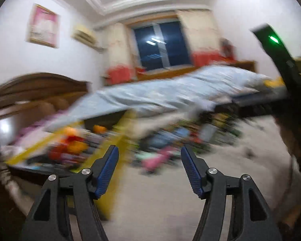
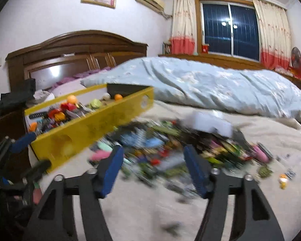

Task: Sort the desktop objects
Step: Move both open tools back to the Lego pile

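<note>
A blurred pile of small mixed objects (image 2: 170,146) lies on the beige bed sheet (image 2: 142,206); it also shows in the left wrist view (image 1: 170,140). A yellow box (image 2: 86,128) holding more small objects, some orange and red, stands at the pile's left; it also shows in the left wrist view (image 1: 110,150). My right gripper (image 2: 153,158) is open and empty, just short of the pile. My left gripper (image 1: 149,154) is open and empty, near the pile and the box, and appears at the left edge of the right wrist view (image 2: 19,146).
A light blue duvet (image 2: 200,84) lies across the bed behind the pile. A few loose small items (image 2: 283,178) lie at the right. A white flat item (image 2: 212,122) sits on the pile's far side. A wooden headboard (image 2: 74,54) and a window (image 2: 230,30) are behind.
</note>
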